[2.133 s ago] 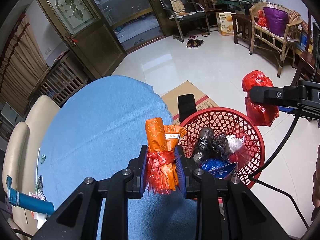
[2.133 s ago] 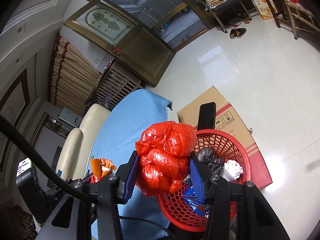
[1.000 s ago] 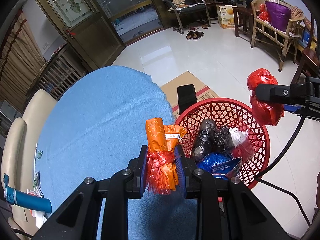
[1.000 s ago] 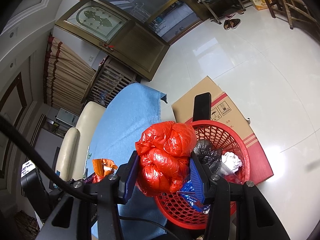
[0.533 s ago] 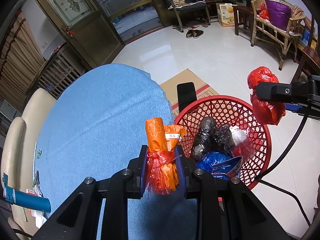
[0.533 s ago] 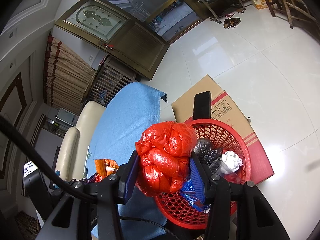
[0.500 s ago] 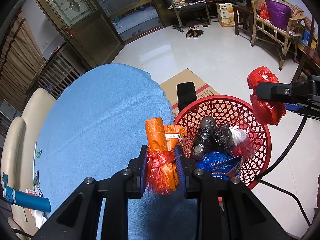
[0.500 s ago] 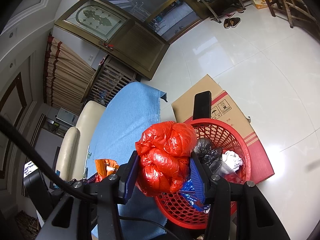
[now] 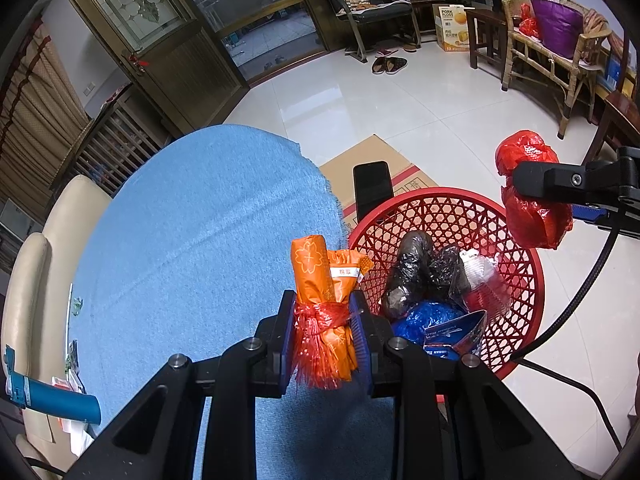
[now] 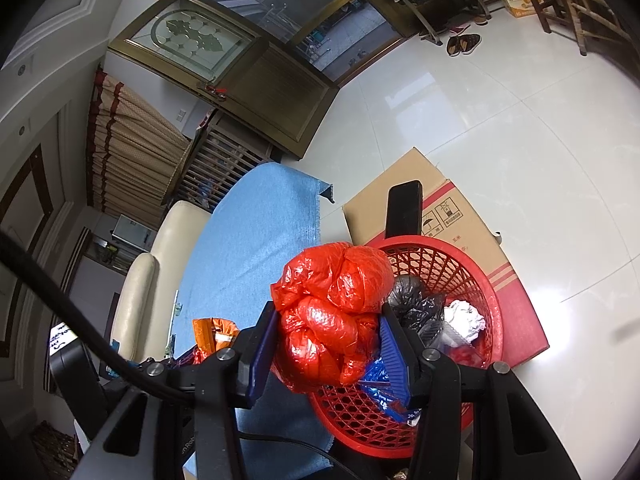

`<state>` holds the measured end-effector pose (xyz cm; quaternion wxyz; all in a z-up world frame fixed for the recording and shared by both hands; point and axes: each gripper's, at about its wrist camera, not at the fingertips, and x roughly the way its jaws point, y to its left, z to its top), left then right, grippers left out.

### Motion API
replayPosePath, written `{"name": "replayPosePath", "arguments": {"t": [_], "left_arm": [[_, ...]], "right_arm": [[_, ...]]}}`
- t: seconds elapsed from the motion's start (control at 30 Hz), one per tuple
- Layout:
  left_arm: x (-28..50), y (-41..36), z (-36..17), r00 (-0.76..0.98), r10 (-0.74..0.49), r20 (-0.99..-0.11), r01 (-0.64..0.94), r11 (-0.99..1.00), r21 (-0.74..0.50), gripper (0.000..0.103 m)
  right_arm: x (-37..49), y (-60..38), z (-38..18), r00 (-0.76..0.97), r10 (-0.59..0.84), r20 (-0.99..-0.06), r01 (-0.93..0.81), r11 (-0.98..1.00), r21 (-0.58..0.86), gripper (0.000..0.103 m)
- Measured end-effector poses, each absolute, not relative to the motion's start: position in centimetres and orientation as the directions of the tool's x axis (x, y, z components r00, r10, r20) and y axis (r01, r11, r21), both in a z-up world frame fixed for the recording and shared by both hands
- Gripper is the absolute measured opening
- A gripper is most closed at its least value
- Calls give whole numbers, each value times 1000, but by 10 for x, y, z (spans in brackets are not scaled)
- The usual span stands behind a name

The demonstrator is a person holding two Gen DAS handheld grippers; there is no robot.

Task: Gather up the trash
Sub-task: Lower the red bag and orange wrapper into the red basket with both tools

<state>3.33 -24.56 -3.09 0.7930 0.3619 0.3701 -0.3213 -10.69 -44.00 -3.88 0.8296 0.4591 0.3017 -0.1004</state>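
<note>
My left gripper (image 9: pixel 323 330) is shut on an orange wrapper bundle (image 9: pixel 322 292) tied with red plastic, held above the blue tablecloth (image 9: pixel 200 232) just left of the red mesh basket (image 9: pixel 516 240). My right gripper (image 10: pixel 326 342) is shut on a crumpled red plastic bag (image 10: pixel 334 308), held over the basket's (image 10: pixel 452 264) near left rim. That bag also shows in the left wrist view (image 9: pixel 530 196), above the basket's right rim. The basket holds black bags (image 9: pixel 416 272), blue plastic (image 9: pixel 428 318) and white paper (image 10: pixel 464 318).
A black phone (image 9: pixel 372 188) stands against the basket's far rim, on a cardboard box (image 10: pixel 448 208). A cream chair (image 9: pixel 36 272) sits left of the table. A blue tube (image 9: pixel 56 400) lies at the table's left edge. Wicker furniture (image 9: pixel 552 48) stands far right.
Both grippers keep their hold. The left view has drifted slightly, and the red bag has shifted a little lower and closer over the basket's right rim.
</note>
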Motion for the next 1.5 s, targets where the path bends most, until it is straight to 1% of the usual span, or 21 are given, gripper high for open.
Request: {"name": "replayPosePath", "arguments": {"t": [1.5], "left_arm": [[30,-246,-29,514,-255,-819,783,530,326,29]], "right_arm": [[-106,-444,-44,787,115,-606,458,550,699,52]]}}
